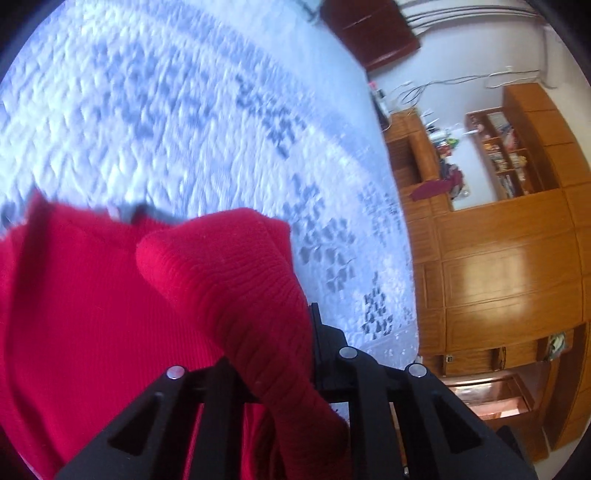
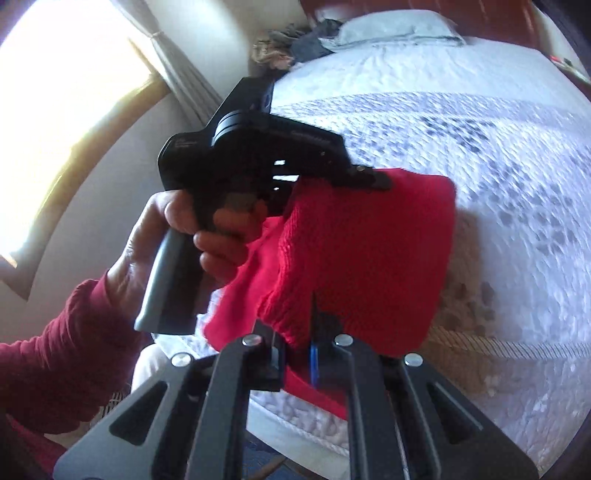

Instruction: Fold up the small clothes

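A red knit garment (image 1: 92,295) hangs over the white-and-grey quilted bed (image 1: 166,110). In the left wrist view a rolled fold of it runs down between the black fingers of my left gripper (image 1: 284,354), which is shut on it. In the right wrist view the garment (image 2: 369,251) is lifted off the quilt (image 2: 498,166), stretched between both tools. My right gripper (image 2: 295,343) is shut on its lower edge. The left gripper (image 2: 369,181) pinches the upper edge and is held by a person's hand (image 2: 177,221) in a dark red sleeve (image 2: 55,350).
A wooden wardrobe and shelves (image 1: 498,258) stand beyond the bed's far edge. A pillow (image 2: 395,26) and a heap of other clothes (image 2: 291,44) lie at the head of the bed. A bright window with a curtain (image 2: 55,92) is at the left.
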`<state>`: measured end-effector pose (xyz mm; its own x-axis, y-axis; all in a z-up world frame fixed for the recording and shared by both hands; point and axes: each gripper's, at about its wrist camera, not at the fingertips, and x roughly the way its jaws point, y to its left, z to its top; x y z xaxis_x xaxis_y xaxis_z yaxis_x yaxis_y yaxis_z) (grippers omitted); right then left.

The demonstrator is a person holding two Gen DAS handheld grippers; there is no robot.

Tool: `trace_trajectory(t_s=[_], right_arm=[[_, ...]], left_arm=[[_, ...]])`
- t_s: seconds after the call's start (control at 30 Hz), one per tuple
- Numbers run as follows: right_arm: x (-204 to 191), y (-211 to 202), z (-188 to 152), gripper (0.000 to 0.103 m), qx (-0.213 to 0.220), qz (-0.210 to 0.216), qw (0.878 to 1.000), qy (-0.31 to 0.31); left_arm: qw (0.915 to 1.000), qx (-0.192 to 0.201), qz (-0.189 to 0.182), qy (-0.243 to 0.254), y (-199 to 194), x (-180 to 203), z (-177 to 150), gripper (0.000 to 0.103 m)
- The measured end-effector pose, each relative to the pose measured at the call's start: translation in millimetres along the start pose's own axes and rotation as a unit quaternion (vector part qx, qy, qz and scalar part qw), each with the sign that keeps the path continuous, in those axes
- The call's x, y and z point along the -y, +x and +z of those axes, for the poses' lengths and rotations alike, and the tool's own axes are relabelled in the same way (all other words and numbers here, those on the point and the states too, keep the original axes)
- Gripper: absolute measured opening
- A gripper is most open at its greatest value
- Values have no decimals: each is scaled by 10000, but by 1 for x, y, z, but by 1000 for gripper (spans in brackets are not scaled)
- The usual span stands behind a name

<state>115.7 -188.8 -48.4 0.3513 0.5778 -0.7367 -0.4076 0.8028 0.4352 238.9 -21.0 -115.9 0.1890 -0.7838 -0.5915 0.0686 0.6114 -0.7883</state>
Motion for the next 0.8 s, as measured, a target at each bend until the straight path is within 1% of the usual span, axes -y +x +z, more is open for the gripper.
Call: trace_trajectory(t_s=[0.07,0.13,0.17,0.3,0.33,0.4,0.5,0.7,0.8], right_arm=[[-14,3,6,8,8,85,9999,-127],[-30,9,13,8,-11,178,9995,-272],[-37,13,15,8,-35,210,9992,-328],[-64,34,18,8,-222,289,9976,-586],[-67,39,17,8,-271,303,9973,-618],[-75,52,16,8,-434,316,9963,-674],[-84,69,10,8,-632,288,9945,-781],[-94,112,-9,8,-1136,150,9892,-913],[-90,135,-15,8,-1332,78,9871,-887]], left_arm=[[9998,142,-29,113,-22,1,3,13],[9994,258,46,233,-41,0,7,13],[9985,456,2,290,-47,-2,7,13],[9973,557,179,448,-76,-19,7,13],[9969,616,141,470,-79,-24,7,13],[9967,633,209,468,-83,-36,5,13],[9960,620,397,498,-88,-56,1,13],[9961,501,587,429,-83,-98,-9,13],[9963,407,691,320,-74,-119,-12,13]])
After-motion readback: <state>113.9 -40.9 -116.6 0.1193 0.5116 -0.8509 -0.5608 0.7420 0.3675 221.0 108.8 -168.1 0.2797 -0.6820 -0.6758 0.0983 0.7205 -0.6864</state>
